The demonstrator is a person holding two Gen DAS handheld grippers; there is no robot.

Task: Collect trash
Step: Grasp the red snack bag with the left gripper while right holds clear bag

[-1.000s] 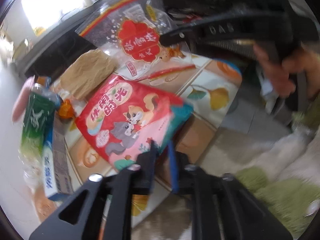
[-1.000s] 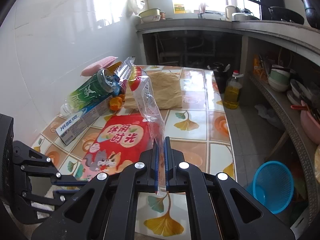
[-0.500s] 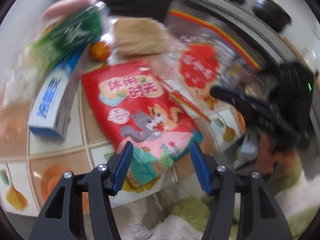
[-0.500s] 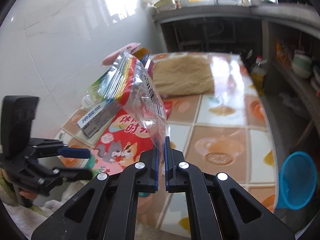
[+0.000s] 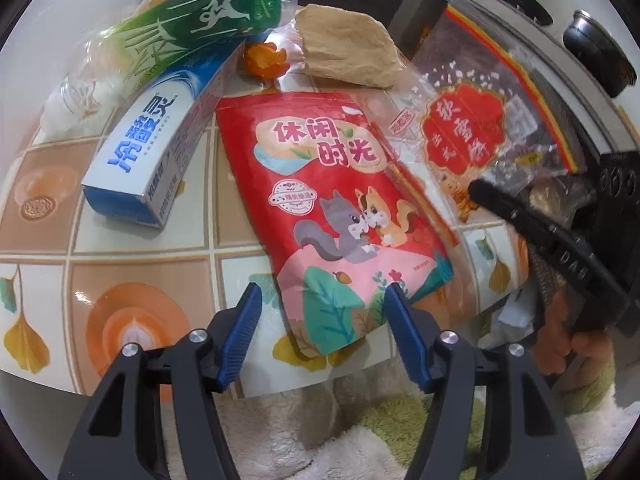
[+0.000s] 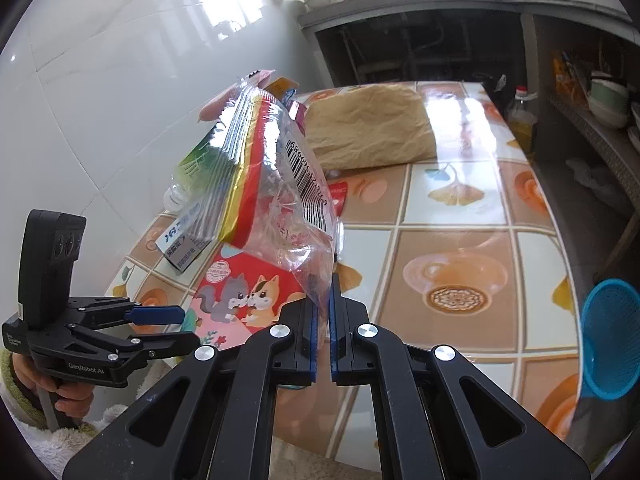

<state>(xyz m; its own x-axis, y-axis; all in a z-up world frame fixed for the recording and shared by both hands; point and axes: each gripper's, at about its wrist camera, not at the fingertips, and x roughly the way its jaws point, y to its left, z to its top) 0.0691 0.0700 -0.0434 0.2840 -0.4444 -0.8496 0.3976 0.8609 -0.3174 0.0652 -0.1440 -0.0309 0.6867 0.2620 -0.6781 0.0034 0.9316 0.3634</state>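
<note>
A red snack pouch (image 5: 332,200) with squirrels printed on it lies flat on the tiled table (image 5: 132,264). My left gripper (image 5: 322,296) points down at the pouch's near edge. Its jaws are opening, and the edge sits between the blue pads without touching them. My right gripper (image 6: 325,300) is shut on a corner of a clear plastic bag (image 6: 276,184), which hangs tilted above the pouch (image 6: 240,296). The left wrist view shows that bag (image 5: 472,128) at the right, with the right gripper (image 5: 480,192) pinching it. The right wrist view has the left gripper (image 6: 180,326) low at the left.
A green bottle (image 5: 200,28), a blue-white toothpaste box (image 5: 156,152), orange peel (image 5: 266,60) and a crumpled brown paper bag (image 5: 348,52) lie behind the pouch. A blue basket (image 6: 612,336) sits on the floor right of the table. An oil bottle (image 6: 520,120) stands beyond the far edge.
My left gripper rolled upright and slid to the pouch's near edge, its jaws spreading from nearly closed to wide. The right gripper sank a little, still holding the clear bag.
</note>
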